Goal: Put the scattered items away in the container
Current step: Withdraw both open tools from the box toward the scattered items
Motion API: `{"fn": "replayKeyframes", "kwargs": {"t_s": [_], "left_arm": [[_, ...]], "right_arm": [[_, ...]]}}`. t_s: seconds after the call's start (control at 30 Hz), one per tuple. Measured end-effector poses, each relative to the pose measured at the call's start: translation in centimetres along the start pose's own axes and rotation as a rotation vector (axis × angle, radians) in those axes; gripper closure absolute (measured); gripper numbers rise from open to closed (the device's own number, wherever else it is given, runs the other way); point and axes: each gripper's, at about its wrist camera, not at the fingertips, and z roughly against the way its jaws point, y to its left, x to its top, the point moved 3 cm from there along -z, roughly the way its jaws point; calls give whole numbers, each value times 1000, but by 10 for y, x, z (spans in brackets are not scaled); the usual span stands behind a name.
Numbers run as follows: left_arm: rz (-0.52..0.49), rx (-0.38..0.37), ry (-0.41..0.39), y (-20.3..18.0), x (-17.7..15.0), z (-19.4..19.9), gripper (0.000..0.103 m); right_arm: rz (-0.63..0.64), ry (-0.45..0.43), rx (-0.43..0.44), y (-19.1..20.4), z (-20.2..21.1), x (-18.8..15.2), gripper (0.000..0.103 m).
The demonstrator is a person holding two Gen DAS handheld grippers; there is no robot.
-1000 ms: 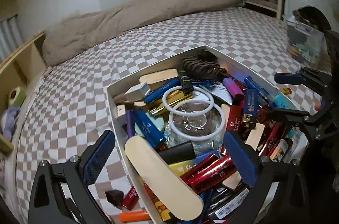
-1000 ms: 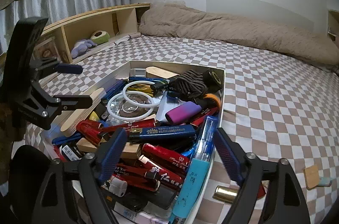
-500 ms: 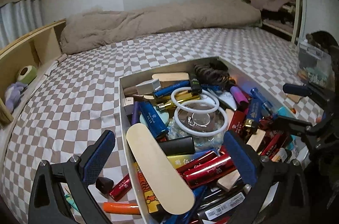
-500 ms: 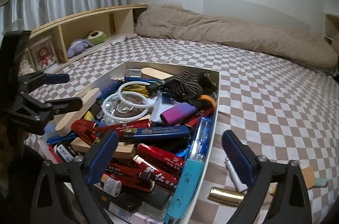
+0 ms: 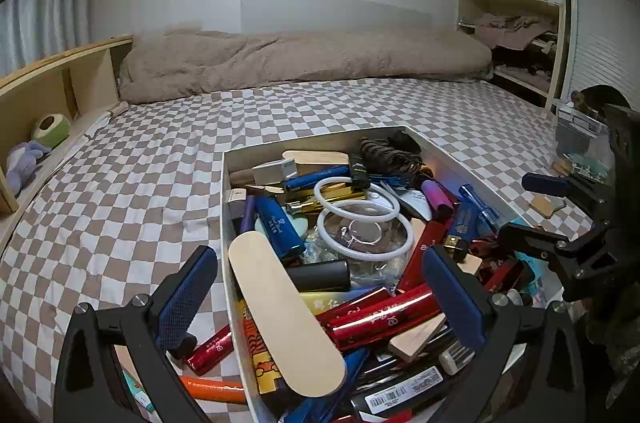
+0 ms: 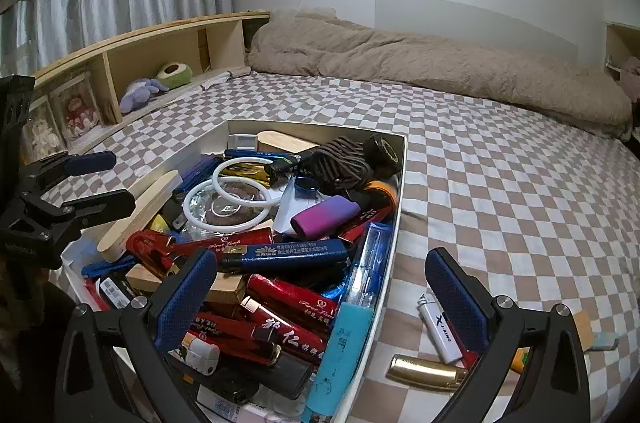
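A white lighter lies on the bed just right of the box, its long axis slanting away, between the right claw's spread, empty fingers near the right pad. A gold lighter lies crosswise beside it. The left claw, also spread and empty, straddles the box's left wall. Open bedding lies to the right.

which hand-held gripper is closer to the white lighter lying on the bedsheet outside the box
Right. The right hand-held gripper is open with the white lighter just inside its right finger; the left hand-held gripper is across the box.
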Motion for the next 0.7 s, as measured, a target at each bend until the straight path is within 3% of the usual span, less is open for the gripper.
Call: {"fn": "replayKeyframes", "kwargs": {"t_s": [0.7], "left_arm": [[56,38,-12,13,-7,4,0]], "right_arm": [[-20,-30,-18,-5,2,1,0]]}}
